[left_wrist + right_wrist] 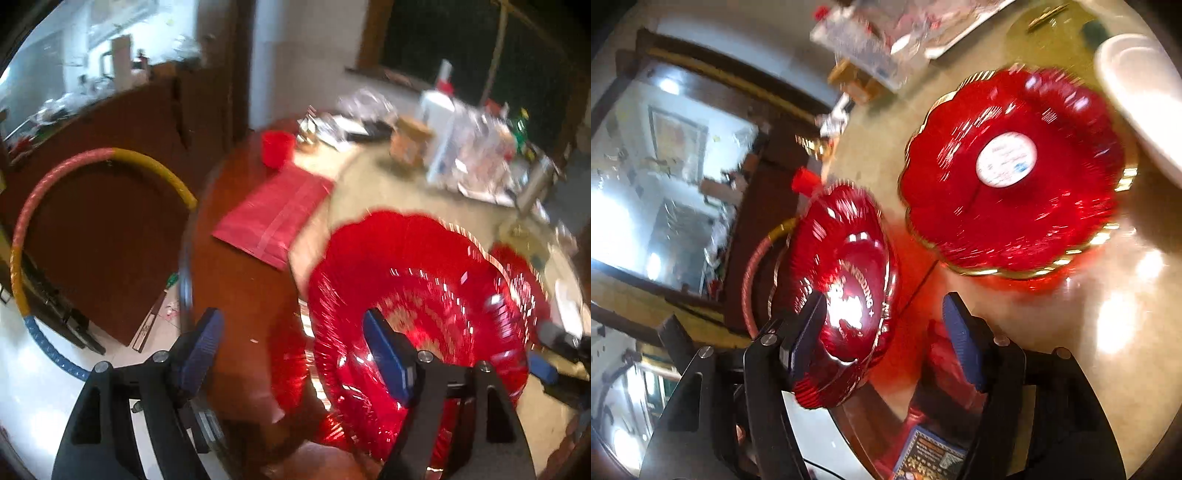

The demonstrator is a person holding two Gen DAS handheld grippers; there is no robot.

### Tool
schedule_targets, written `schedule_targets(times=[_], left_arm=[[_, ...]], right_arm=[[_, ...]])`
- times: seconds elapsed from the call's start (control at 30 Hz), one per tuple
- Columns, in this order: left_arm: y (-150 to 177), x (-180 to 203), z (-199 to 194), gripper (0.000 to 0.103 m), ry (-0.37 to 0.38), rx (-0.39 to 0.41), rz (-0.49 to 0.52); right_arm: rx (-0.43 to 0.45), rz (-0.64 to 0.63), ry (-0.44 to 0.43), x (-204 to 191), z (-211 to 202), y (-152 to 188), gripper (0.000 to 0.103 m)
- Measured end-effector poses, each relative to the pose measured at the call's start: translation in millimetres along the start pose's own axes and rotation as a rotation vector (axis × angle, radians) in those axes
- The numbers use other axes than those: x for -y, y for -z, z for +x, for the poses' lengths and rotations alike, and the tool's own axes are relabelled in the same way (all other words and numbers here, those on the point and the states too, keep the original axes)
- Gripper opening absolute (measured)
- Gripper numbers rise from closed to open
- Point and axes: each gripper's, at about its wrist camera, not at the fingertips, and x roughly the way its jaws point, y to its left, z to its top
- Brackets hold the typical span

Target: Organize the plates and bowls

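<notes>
A red ribbed plate (413,280) with a gold scalloped rim stands tilted in the left wrist view, in front of my left gripper (295,350), whose fingers are wide apart; its right finger (388,354) overlaps the plate. A second red plate (517,273) lies behind it. In the right wrist view a red plate with a white sticker (1012,173) lies on the table. A tilted red plate with white lettering (846,280) sits against the left finger (805,339) of my open right gripper (886,339).
A white dish (1137,99) is at the upper right. A red cup (277,147), a red packet (273,214), jars and bottles (439,133) crowd the table's far side. A hoop (74,192) leans at the left. A printed box (931,458) lies near.
</notes>
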Motion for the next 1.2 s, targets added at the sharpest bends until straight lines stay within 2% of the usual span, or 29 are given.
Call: schedule_targets(times=[0.13,0.2,0.27,0.4,0.53,0.57,0.6,0.63,0.77,0.9,1.07,1.13,1.17,1.2], left_arm=[[-16.8,-13.0,-36.8,0.078,0.049,0.096,-0.091],[-30.9,-2.4,-53.3,0.082,0.153,0.114,-0.083],[-49.7,25.5,-63.2,0.082,0.252,0.107,-0.035],[-74.9,95.2,-56.7,0.082,0.401,0.036,0.099],[-90.9,169.0,-12.7,0.082,0.477,-0.159,0.214],[-94.2,187.7,5.3,0.082,0.481,-0.217,0.232],[-93.0,195.8,15.2,0.082,0.471,-0.242,0.239],[-94.3,208.7,31.2,0.082,0.442,-0.280,0.253],[-89.8,238.1,67.7,0.082,0.383,-0.357,0.317],[-81.4,244.9,87.3,0.082,0.363,-0.408,0.355],[-69.5,253.4,107.7,0.080,0.295,-0.445,0.408],[-65.1,256.7,112.2,0.061,0.266,-0.447,0.443],[-62.8,258.4,113.3,0.034,0.215,-0.439,0.476],[-61.0,258.4,114.5,0.017,0.164,-0.418,0.497]], right_arm=[[0.077,0.067,-0.043,23.8,-40.4,4.6,0.066],[0.137,0.134,-0.059,43.1,-61.1,4.8,0.066],[0.180,0.197,-0.079,59.5,-74.5,3.4,0.066],[0.206,0.295,-0.098,84.5,-87.0,-4.6,0.066],[0.207,0.315,-0.113,92.3,-87.5,-13.6,0.066],[0.211,0.315,-0.114,93.7,-87.3,-17.4,0.066],[0.215,0.315,-0.115,94.5,-87.1,-20.6,0.066],[0.215,0.318,-0.116,95.7,-86.5,-24.1,0.066],[0.196,0.333,-0.121,94.8,-72.5,-34.7,0.067],[0.173,0.333,-0.129,98.6,-64.0,-37.3,0.067],[0.174,0.351,-0.127,105.9,-64.5,-34.0,0.066],[0.179,0.342,-0.120,106.5,-65.2,-34.6,0.063],[0.174,0.331,-0.107,106.1,-65.1,-33.9,0.049],[0.166,0.320,-0.091,105.4,-64.6,-33.4,0.041]])
